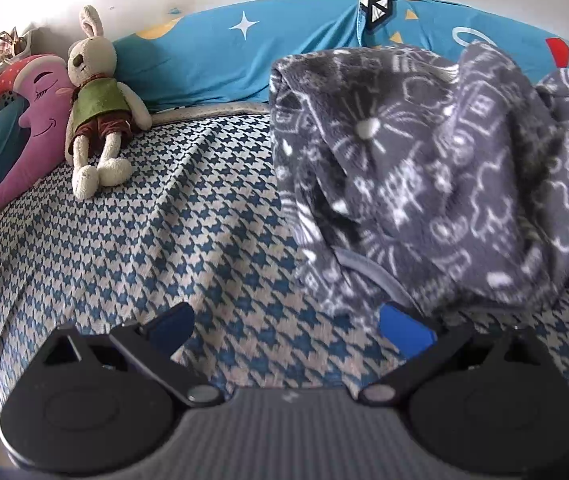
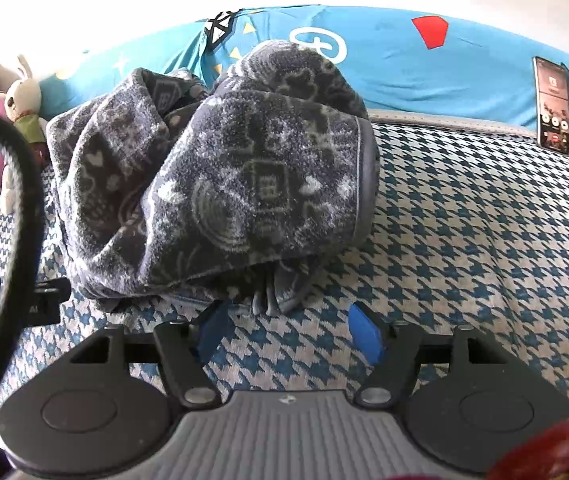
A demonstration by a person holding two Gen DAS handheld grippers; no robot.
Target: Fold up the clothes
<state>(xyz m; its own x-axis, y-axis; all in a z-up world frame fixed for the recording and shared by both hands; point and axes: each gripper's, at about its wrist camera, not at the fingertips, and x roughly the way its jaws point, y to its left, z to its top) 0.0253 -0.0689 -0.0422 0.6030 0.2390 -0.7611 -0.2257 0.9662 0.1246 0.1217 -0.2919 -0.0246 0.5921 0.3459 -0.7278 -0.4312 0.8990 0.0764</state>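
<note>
Hardly any writing can be read here. In the right wrist view, a black part (image 2: 12, 312) at the left edge, low over the bed cover, carries pale lettering; a dark cable crosses it, so only a "C" at one end and "AI" at the other come through. A phone (image 2: 555, 106) leans upright against the blue bolster at the far right edge of the bed, its screen lit with round buttons and a small square icon, but the lines on it are too small to make out. The left wrist view shows no legible text.
</note>
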